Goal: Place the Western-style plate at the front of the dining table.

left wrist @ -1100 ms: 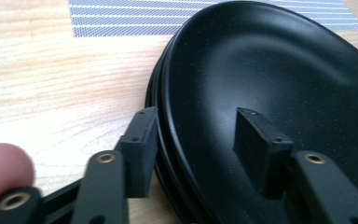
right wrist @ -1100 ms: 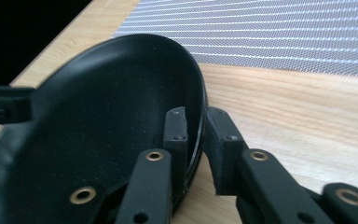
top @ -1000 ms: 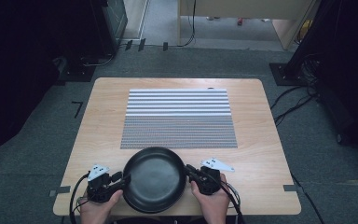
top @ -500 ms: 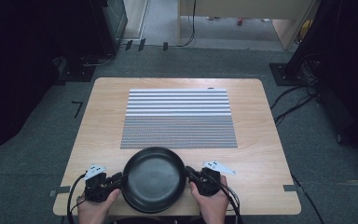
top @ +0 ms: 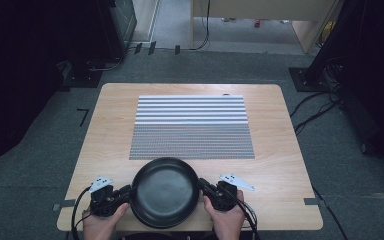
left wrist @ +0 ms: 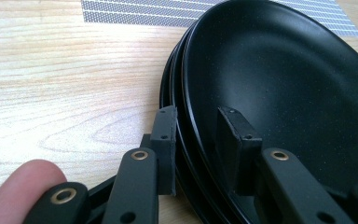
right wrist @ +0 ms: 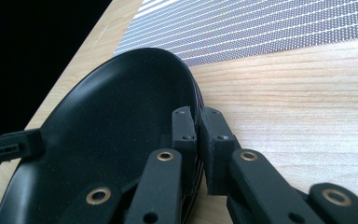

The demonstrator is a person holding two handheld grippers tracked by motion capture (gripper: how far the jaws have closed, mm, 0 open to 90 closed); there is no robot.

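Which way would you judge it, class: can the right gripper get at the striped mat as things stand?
Probably not yet: the right gripper is shut on the black plates. Otherwise the way to the striped mat looks free.

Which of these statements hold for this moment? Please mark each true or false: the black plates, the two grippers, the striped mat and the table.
1. Each gripper clamps a side of the black plates. True: the left gripper and the right gripper both pinch the rim.
2. The plates lie on the striped mat. False: they sit at the near edge of the wooden table, in front of the mat.
3. A single plate is held. False: the left gripper view shows stacked rims.
4. The plates hold food. False: the top plate is empty.
5. The mat is striped grey and white. True.
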